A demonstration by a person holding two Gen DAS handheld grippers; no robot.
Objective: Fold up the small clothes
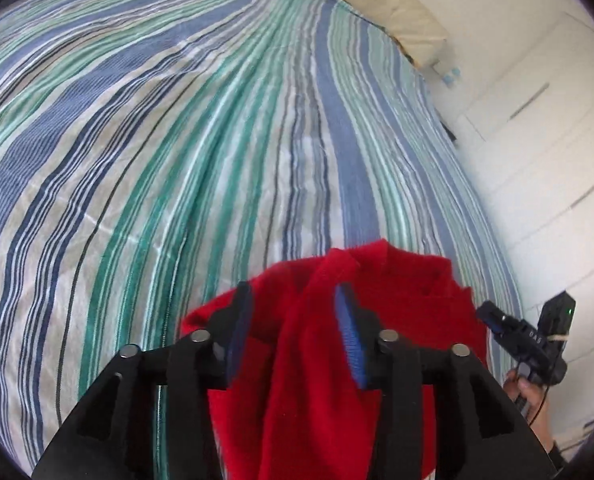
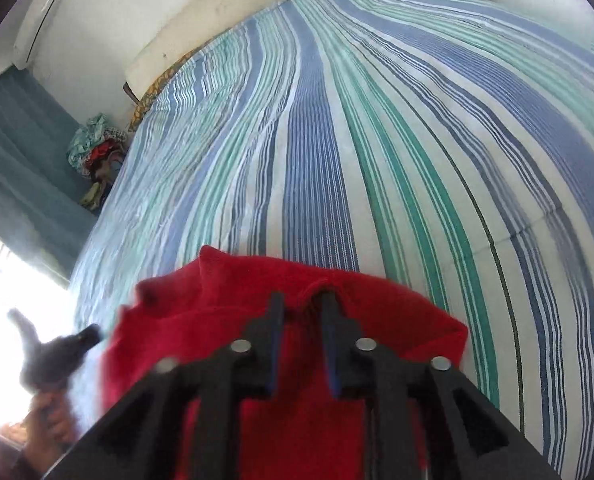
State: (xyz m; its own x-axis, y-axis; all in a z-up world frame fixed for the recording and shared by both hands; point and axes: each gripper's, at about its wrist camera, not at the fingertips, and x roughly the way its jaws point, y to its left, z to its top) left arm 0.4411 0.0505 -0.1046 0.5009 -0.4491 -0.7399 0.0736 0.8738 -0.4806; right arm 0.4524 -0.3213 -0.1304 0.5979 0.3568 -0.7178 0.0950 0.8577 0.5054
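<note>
A small red knit garment (image 1: 397, 280) hangs bunched over the near edge of a striped bed (image 1: 217, 120). My left gripper (image 1: 295, 300) has its jaws apart, with a fold of the red cloth standing between them and touching the right pad. In the right wrist view the same red garment (image 2: 237, 300) fills the bottom. My right gripper (image 2: 301, 304) has its jaws nearly together, pinching a raised ridge of the cloth at its top edge. The right gripper also shows at the right edge of the left wrist view (image 1: 529, 332), and the left one, blurred, in the right wrist view (image 2: 57, 348).
The blue, green and white striped bedcover (image 2: 377, 140) spreads out ahead. A cream headboard cushion (image 1: 397, 8) and a white wardrobe (image 1: 537, 100) lie to the right. A pile of clothes (image 2: 97, 152) and a teal curtain (image 2: 17, 160) are at the bed's far left.
</note>
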